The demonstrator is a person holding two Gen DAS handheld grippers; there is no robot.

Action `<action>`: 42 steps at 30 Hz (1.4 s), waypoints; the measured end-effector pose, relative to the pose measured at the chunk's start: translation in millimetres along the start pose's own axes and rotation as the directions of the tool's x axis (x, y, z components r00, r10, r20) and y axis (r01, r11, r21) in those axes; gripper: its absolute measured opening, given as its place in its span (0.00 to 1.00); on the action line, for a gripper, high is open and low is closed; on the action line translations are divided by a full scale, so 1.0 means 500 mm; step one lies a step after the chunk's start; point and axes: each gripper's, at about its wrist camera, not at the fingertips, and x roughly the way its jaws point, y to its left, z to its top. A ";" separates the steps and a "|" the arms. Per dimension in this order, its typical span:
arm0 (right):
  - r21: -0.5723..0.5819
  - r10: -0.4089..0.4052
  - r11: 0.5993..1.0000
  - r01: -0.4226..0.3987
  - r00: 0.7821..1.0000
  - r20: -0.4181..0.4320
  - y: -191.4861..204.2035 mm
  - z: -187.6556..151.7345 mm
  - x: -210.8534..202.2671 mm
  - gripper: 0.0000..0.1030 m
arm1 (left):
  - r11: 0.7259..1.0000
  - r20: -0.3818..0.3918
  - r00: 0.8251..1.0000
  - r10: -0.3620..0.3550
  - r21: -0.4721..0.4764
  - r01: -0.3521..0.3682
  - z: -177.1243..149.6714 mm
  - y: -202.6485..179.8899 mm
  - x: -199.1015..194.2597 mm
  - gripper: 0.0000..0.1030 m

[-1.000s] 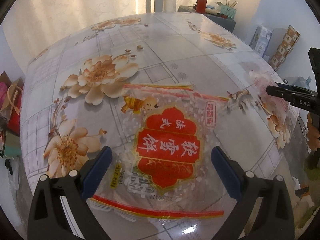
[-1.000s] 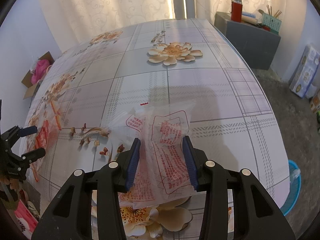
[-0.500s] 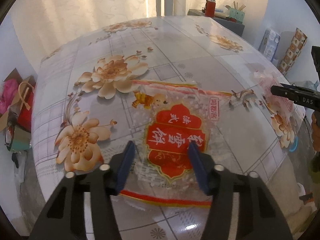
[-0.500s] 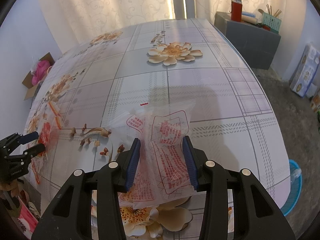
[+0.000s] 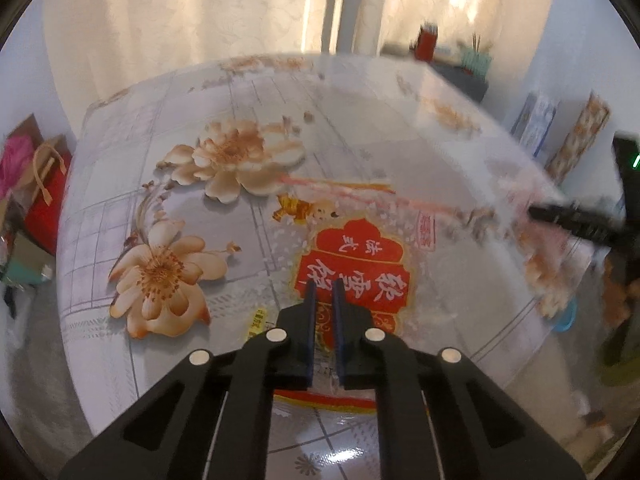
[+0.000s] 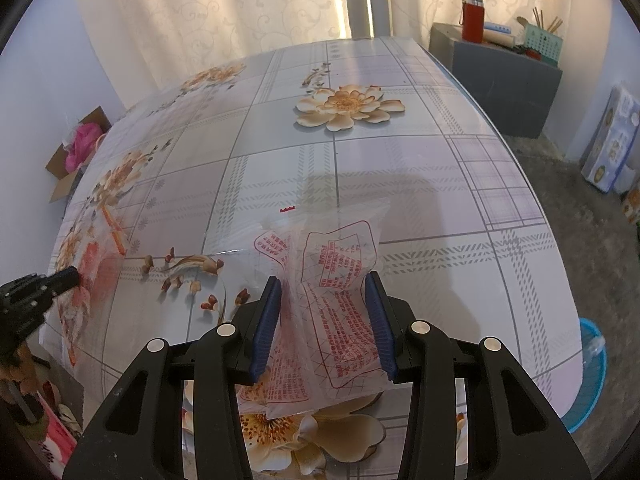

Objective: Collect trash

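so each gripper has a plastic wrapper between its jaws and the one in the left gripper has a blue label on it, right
Not quite: the label is red, not blue. The left wrist view shows the left gripper closing on a clear snack bag with a red label. The right gripper does have a clear wrapper between its jaws.

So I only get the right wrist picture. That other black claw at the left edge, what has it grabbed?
Observer: The left gripper has its jaws closing on a clear snack bag with a big red label; the film sits between its blue pads.
Operator: Anything else printed on it?
Observer: A small cartoon child above the label.
Operator: What's beyond it?
Observer: A red bag with tan handles beside the table.
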 end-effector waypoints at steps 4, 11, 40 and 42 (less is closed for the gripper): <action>0.000 -0.001 1.000 0.001 1.000 0.001 0.000 0.000 0.000 0.38 | 0.999 0.073 0.997 0.009 -0.042 -0.006 -0.005 0.021 -0.051 0.40; -0.001 0.000 1.000 0.000 1.000 0.000 -0.002 0.000 -0.001 0.38 | 0.994 0.069 0.997 -0.023 -0.102 0.030 -0.040 0.043 -0.087 0.71; 0.001 0.007 1.000 -0.007 1.000 -0.003 -0.004 -0.001 -0.001 0.41 | 0.980 0.100 0.994 -0.043 -0.191 0.062 -0.095 0.019 -0.091 0.87; -0.001 0.008 1.000 -0.008 1.000 -0.005 -0.003 0.000 0.000 0.42 | 0.989 0.111 0.993 -0.038 -0.137 0.053 -0.101 -0.005 -0.096 0.87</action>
